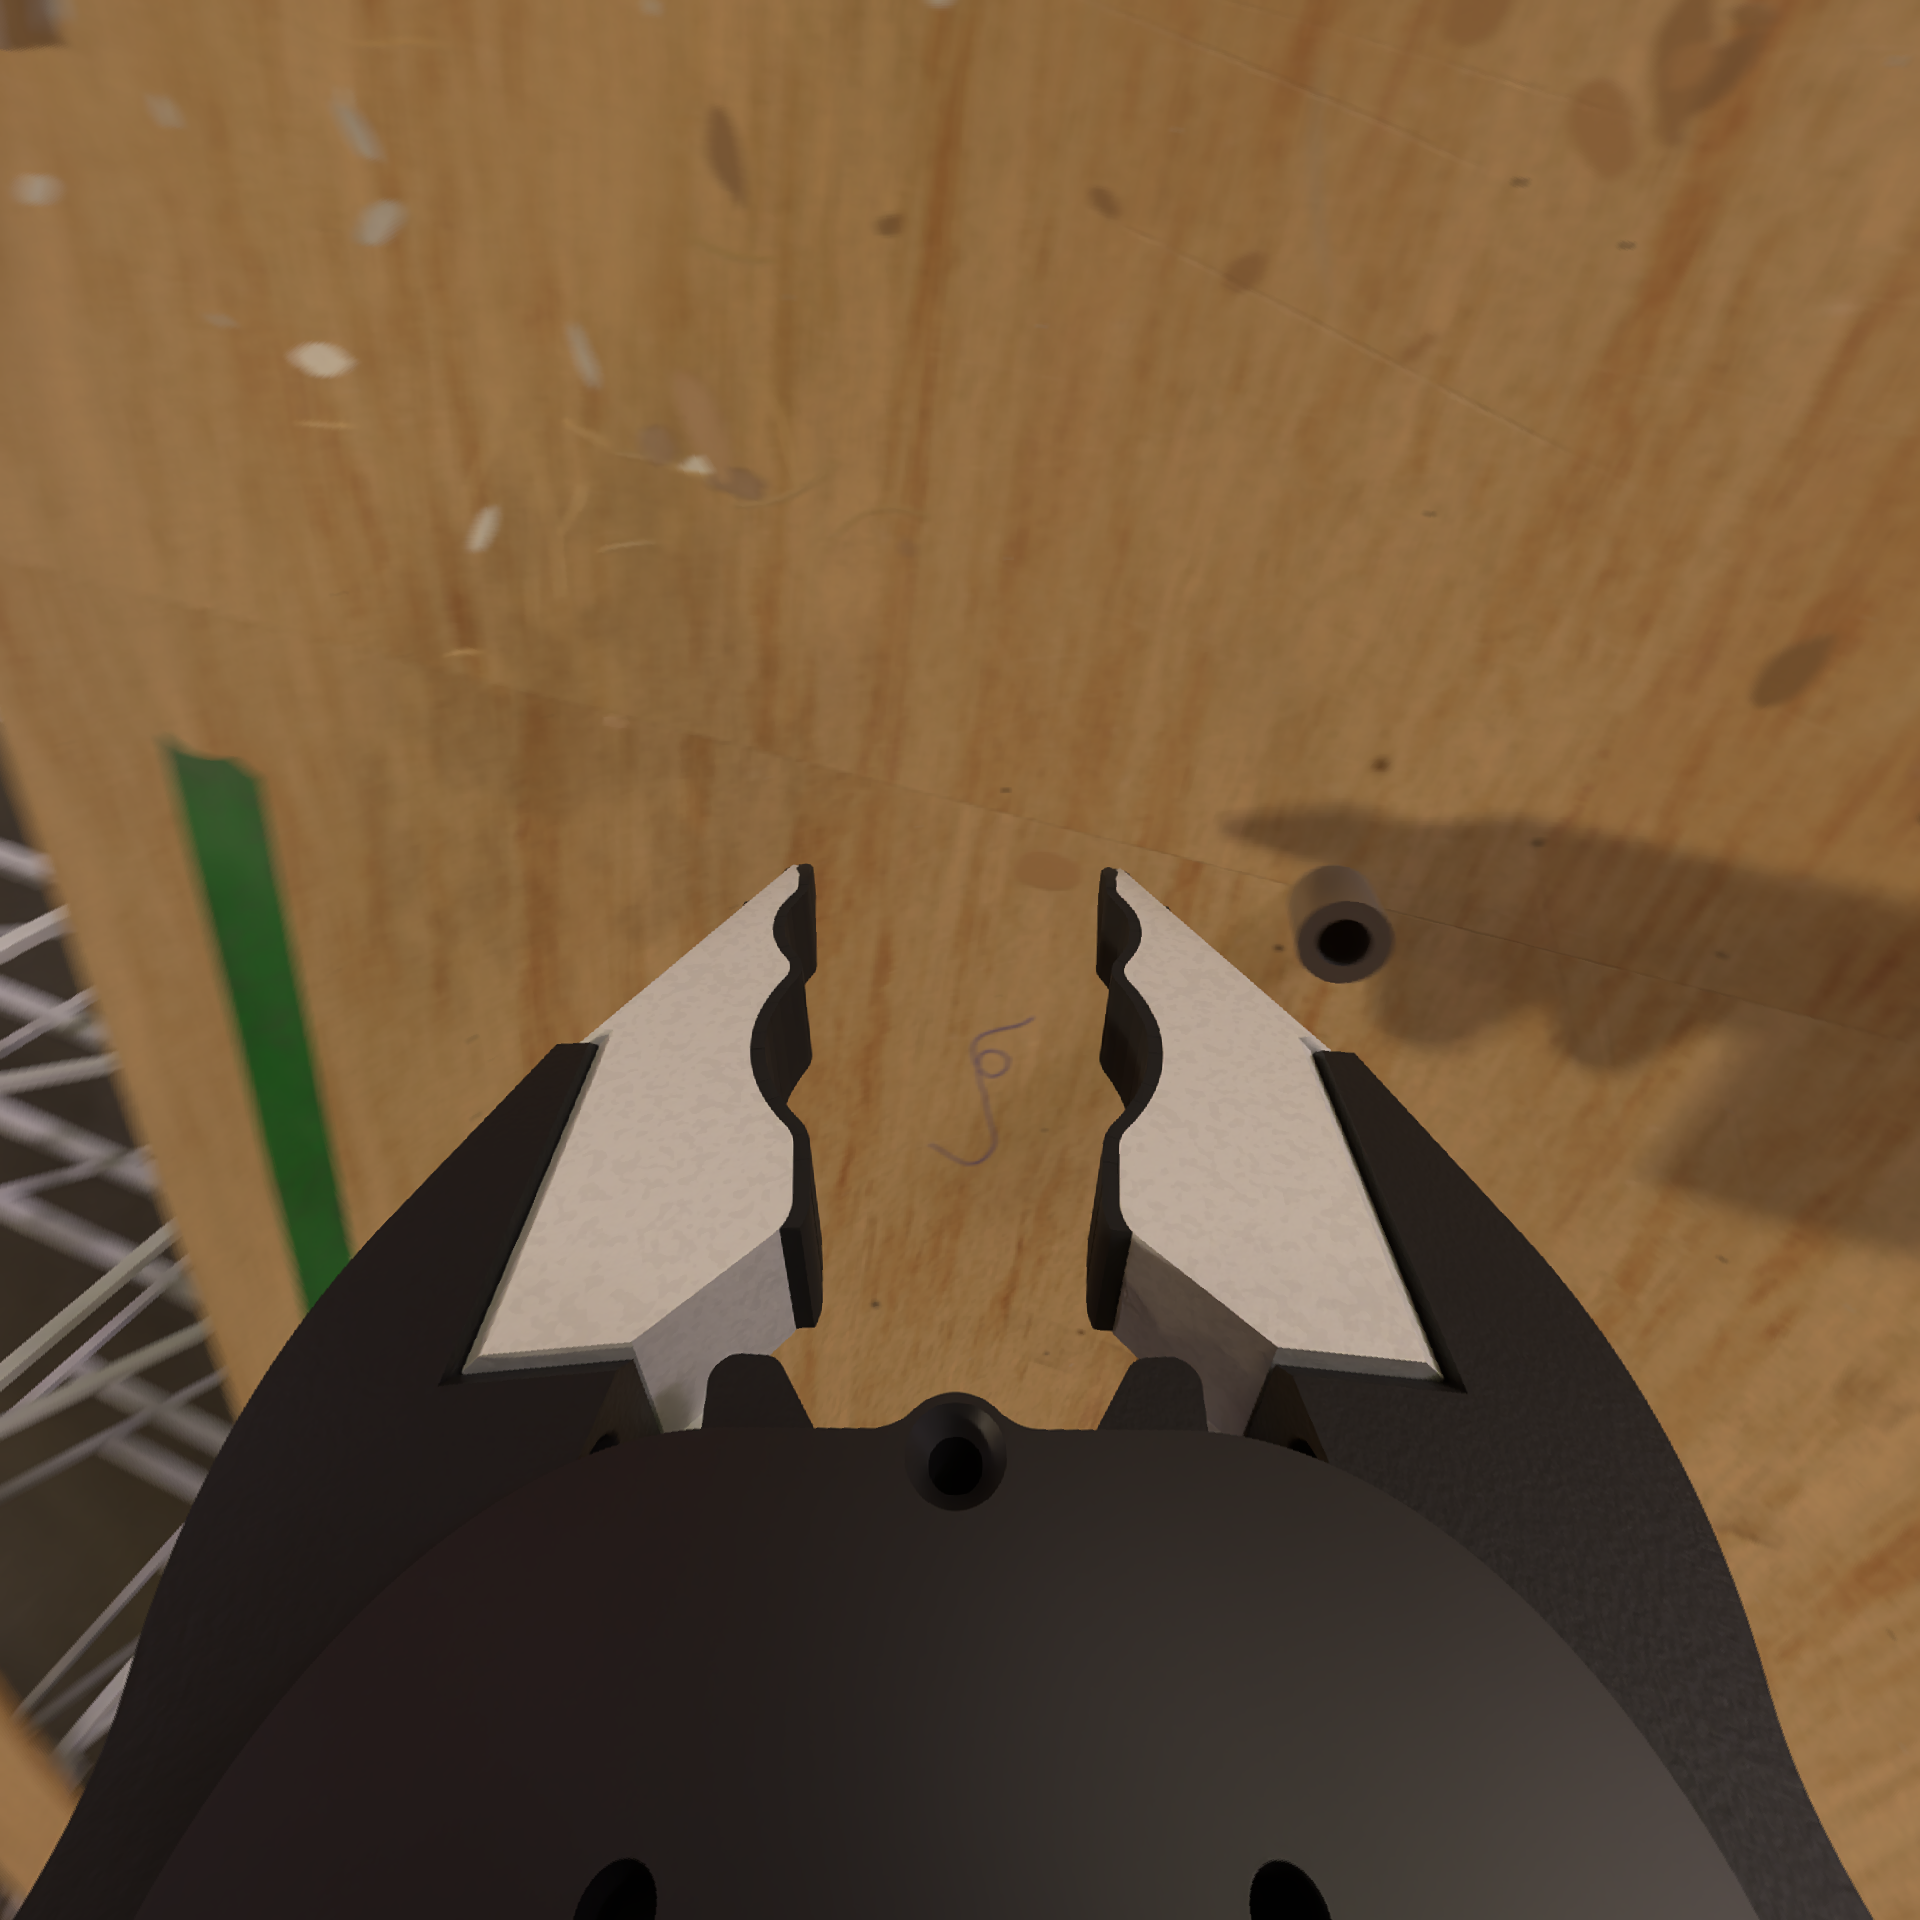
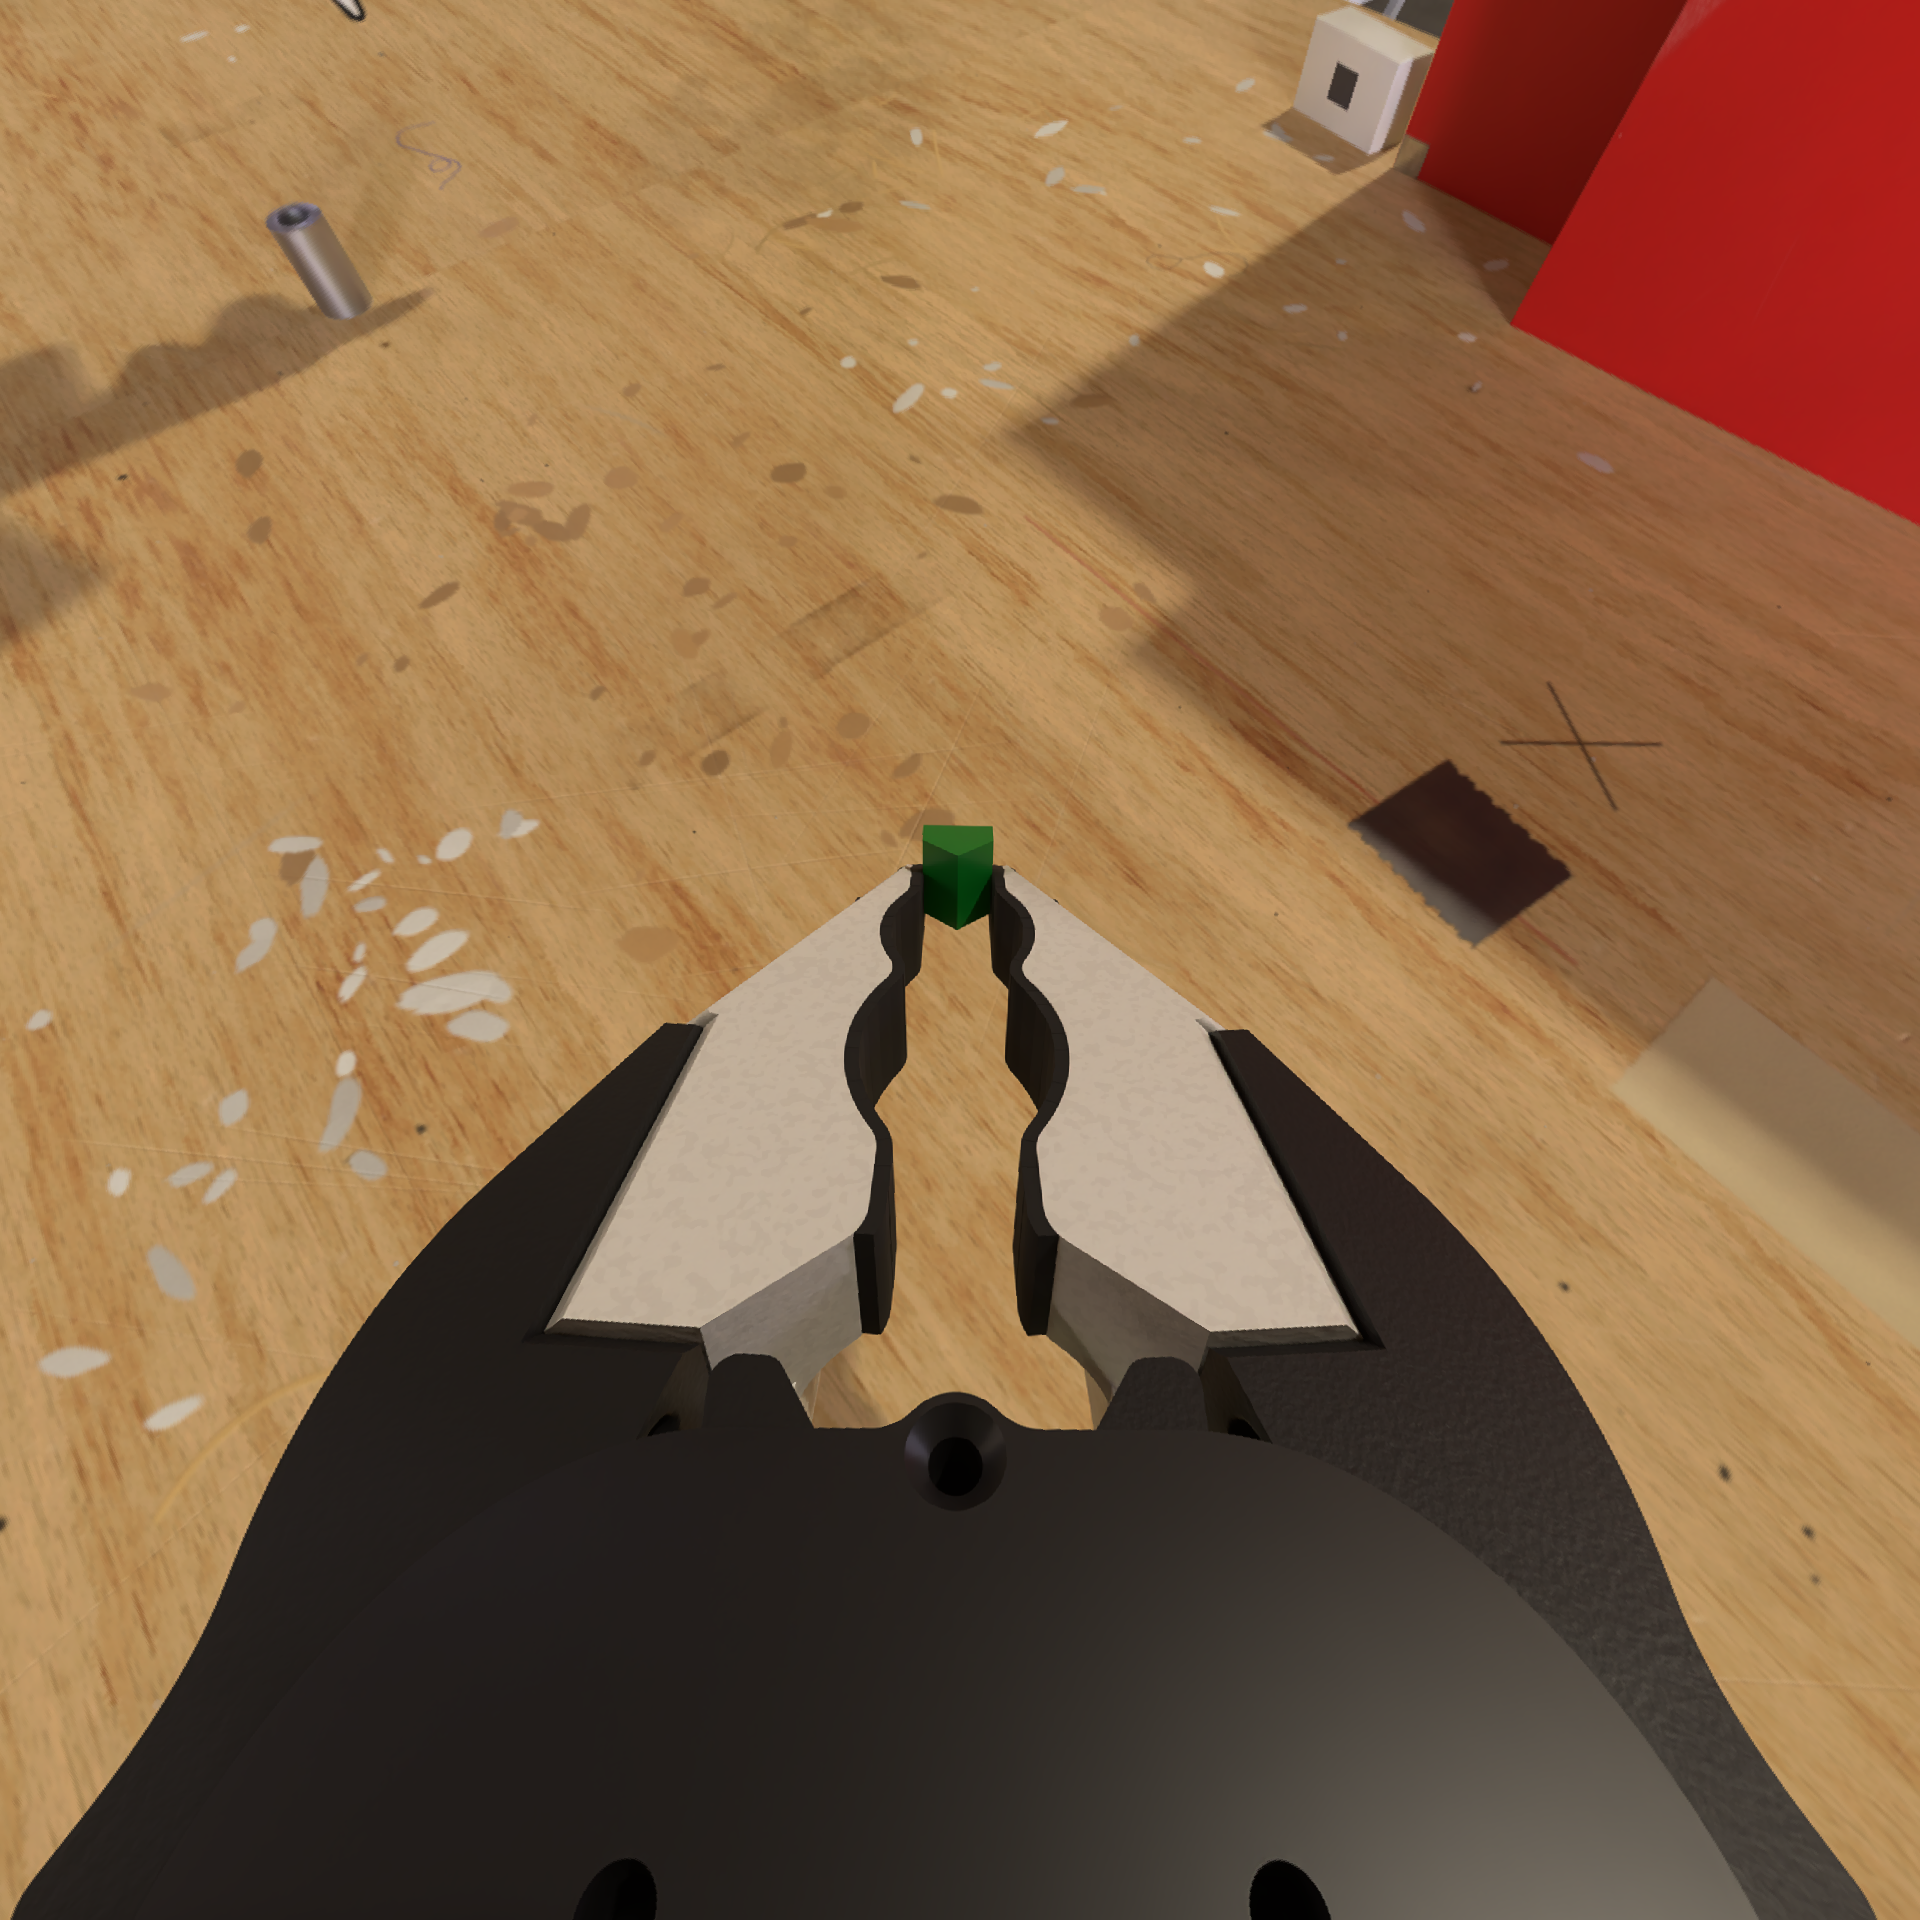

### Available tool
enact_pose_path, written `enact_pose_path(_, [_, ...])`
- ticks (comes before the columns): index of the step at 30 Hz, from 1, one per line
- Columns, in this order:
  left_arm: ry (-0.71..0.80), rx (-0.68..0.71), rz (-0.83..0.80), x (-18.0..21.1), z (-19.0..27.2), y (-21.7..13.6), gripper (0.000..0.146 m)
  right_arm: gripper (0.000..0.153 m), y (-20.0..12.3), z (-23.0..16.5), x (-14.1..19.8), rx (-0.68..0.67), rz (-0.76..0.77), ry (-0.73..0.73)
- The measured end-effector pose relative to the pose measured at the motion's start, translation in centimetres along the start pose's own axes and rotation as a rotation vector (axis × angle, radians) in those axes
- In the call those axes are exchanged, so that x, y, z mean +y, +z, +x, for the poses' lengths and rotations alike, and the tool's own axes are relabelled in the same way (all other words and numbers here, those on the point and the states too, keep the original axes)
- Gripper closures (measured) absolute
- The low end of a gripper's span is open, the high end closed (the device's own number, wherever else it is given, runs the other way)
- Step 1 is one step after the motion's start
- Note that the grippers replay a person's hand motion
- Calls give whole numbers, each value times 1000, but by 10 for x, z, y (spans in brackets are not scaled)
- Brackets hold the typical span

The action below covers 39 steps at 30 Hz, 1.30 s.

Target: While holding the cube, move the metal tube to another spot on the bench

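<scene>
**Left jaws spread beside the upright tube; cube pinched at the right**

The tube, a short grey metal cylinder with a dark bore, stands on end on the worktop, just right of and slightly beyond my left hand-held gripper, whose jaws stand wide with nothing between them. I judge the step in hand to be the approach: I would shift right until the tube sits centred between the jaws, then close on its round wall in one of the scalloped notches, since smooth metal may slip or tip. My right hand-held gripper stands narrow, clamped on the small green cube at its tips; I would keep it steady. The worktop is grained, paint-flecked wood. Red panels rise far right.
</scene>
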State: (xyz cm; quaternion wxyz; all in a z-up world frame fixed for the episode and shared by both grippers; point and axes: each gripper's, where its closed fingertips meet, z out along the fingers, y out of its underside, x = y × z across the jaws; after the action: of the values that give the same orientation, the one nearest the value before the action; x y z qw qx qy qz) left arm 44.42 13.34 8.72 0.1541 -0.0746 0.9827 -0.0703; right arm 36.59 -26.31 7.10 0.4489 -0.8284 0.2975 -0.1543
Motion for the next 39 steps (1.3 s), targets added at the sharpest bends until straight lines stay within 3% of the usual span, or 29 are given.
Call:
enact_pose_path(7, [103, 192, 34, -1, 39, 11, 88, 141, 4, 7, 8, 8, -16, 15])
enact_pose_path(12, [153, 378, -33, 18, 77, 13, 96, 141, 5, 9, 9, 9, -11, 22])
enact_pose_path(18, [149, 434, -67, 35, 93, 27, 102, 141, 10, 9, 13, 20, -36, 16])
enact_pose_path(23, [156, 439, -77, 38, 96, 34, 124, 141, 11, 9, 15, 22, -42, 13])
enact_pose_path(29, [168, 318, -89, 37, 77, 30, 124, 141, 9, 8, 14, 18, -39, 9])
enact_pose_path(39, [248, 201, 103, -15, 69, -34, 124, 141, 6, 5, 10, 13, -29, -5])
